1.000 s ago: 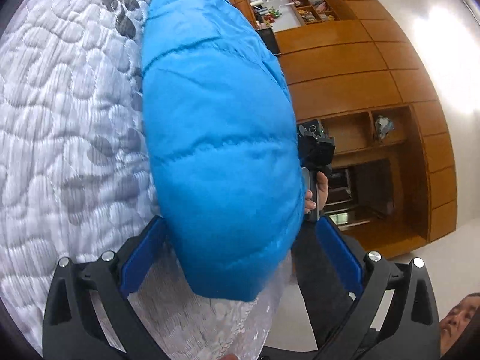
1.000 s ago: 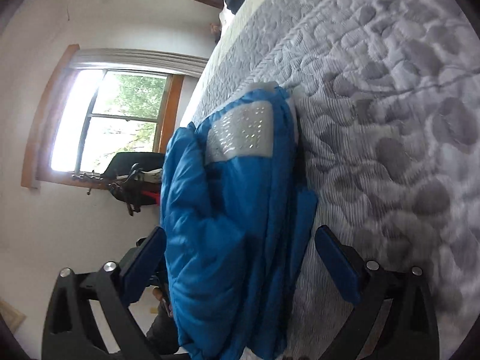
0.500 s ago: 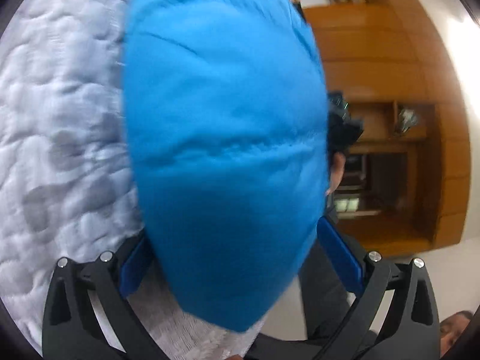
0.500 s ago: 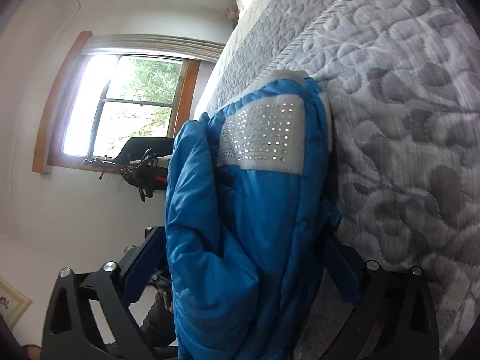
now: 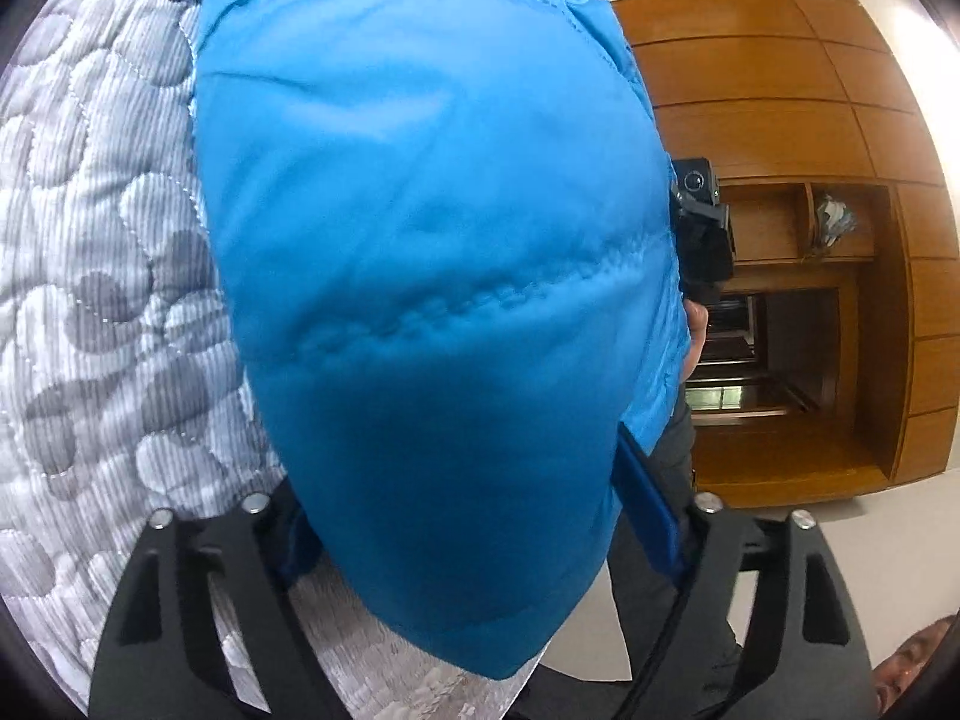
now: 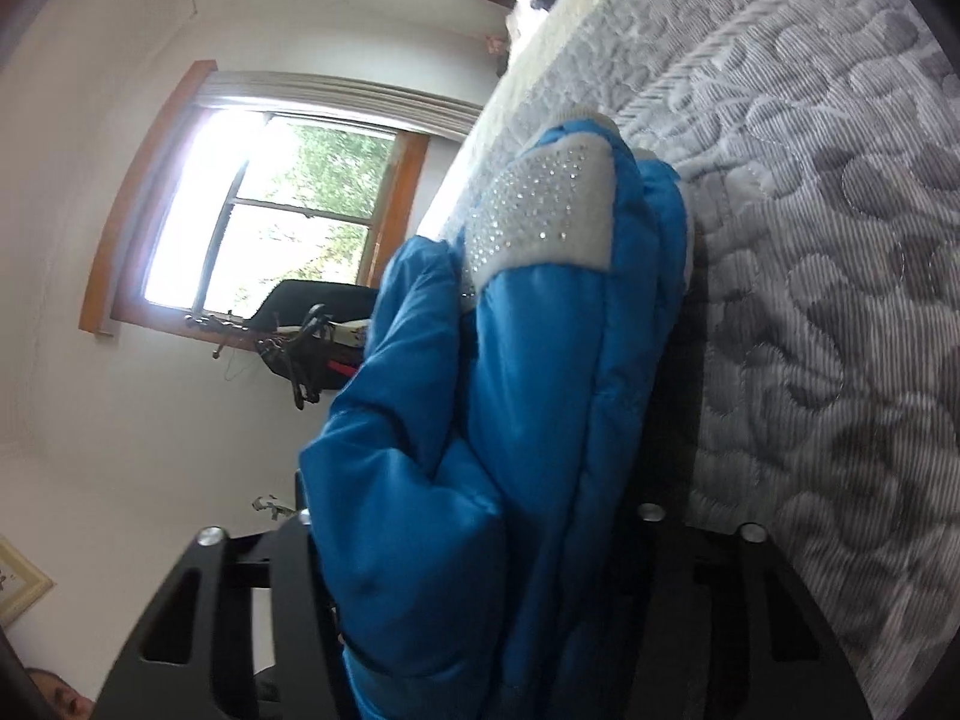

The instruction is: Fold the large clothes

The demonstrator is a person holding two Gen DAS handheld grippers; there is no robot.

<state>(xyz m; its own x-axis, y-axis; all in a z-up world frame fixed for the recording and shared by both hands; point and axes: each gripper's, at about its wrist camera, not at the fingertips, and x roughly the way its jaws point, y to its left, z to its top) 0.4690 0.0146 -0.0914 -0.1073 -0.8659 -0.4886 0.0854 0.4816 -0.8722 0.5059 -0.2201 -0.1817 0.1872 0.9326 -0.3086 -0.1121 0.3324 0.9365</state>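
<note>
Two grippers pinch a puffy blue jacket at the side of a bed.

The left gripper (image 5: 474, 528) has its blue fingers (image 5: 648, 510) pressed in on the blue jacket (image 5: 432, 228), which fills most of that view. The right gripper (image 6: 474, 540) is squeezed on a thick bunch of the same jacket (image 6: 540, 420), and its fingers are hidden in the cloth. The jacket is held up just beside the grey quilted bed (image 6: 840, 240). A grey patch with shiny dots (image 6: 540, 210) sits near the jacket's top. No words or labels can be read. In the left view, a hand (image 5: 695, 336) holds the other gripper behind the jacket, near a brown wooden cupboard (image 5: 810, 120). A window (image 6: 270, 210) is in the white wall.
</note>
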